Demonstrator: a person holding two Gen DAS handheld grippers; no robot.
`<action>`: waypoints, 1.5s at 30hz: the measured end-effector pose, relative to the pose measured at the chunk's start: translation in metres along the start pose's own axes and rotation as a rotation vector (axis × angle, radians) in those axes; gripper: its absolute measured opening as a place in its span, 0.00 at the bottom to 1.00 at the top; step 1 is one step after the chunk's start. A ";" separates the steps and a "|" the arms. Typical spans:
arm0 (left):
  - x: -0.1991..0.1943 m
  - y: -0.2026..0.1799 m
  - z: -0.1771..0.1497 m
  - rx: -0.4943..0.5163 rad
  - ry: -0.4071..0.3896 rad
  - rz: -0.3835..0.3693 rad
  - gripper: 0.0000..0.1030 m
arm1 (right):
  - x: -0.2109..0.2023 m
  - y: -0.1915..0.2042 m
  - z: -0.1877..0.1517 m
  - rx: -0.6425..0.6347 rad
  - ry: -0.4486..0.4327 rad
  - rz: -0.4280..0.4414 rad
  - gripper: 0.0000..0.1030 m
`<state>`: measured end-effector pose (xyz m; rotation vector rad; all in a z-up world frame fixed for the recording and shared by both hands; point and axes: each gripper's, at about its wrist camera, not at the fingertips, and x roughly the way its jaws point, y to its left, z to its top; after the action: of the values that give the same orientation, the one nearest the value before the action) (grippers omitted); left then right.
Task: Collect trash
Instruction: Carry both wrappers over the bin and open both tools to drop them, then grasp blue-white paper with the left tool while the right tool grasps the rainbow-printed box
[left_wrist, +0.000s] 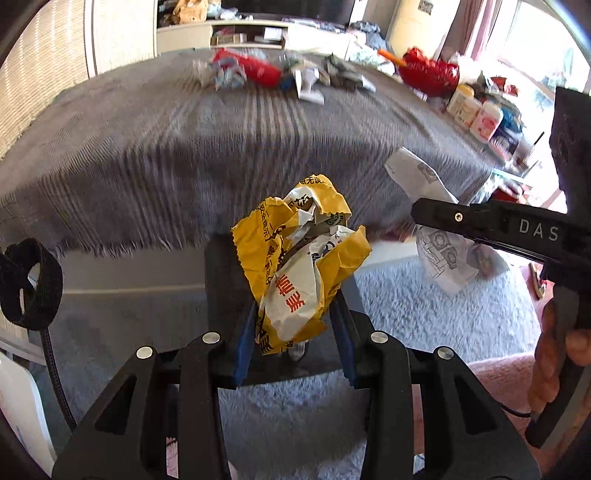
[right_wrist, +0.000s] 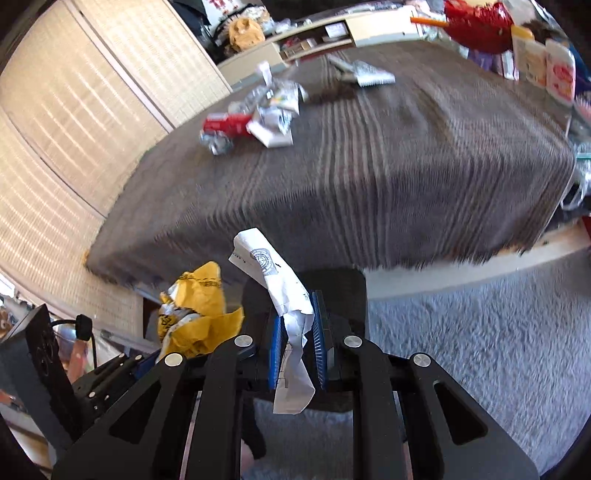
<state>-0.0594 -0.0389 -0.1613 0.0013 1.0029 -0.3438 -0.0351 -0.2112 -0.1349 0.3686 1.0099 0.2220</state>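
Note:
My left gripper (left_wrist: 293, 332) is shut on a crumpled yellow and white wrapper (left_wrist: 303, 258), held in the air before the table's near edge. The wrapper also shows in the right wrist view (right_wrist: 195, 310). My right gripper (right_wrist: 297, 332) is shut on a crumpled white printed paper (right_wrist: 284, 295); the paper also shows in the left wrist view (left_wrist: 436, 221), to the right of the wrapper. A black bin (right_wrist: 332, 291) stands on the floor just behind both grippers. More trash (left_wrist: 258, 70) lies at the far side of the grey-clothed table (left_wrist: 184, 147).
A red basket (left_wrist: 428, 74) and white bottles (left_wrist: 472, 110) crowd the table's right side. A pale shaggy rug (right_wrist: 461, 350) covers the floor. Slatted blinds (right_wrist: 66, 129) are on the left, a low shelf (left_wrist: 240, 33) stands behind the table.

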 end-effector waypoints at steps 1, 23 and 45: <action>0.005 0.000 -0.003 0.001 0.013 0.004 0.36 | 0.003 0.000 -0.002 -0.001 0.008 -0.006 0.16; 0.055 0.022 -0.012 -0.030 0.127 0.019 0.50 | 0.064 0.006 -0.012 0.016 0.141 -0.036 0.48; -0.003 0.033 0.024 -0.054 0.015 0.077 0.92 | 0.011 -0.016 0.019 0.073 0.008 -0.129 0.97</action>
<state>-0.0311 -0.0103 -0.1513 -0.0069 1.0240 -0.2468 -0.0130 -0.2260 -0.1406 0.3674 1.0476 0.0702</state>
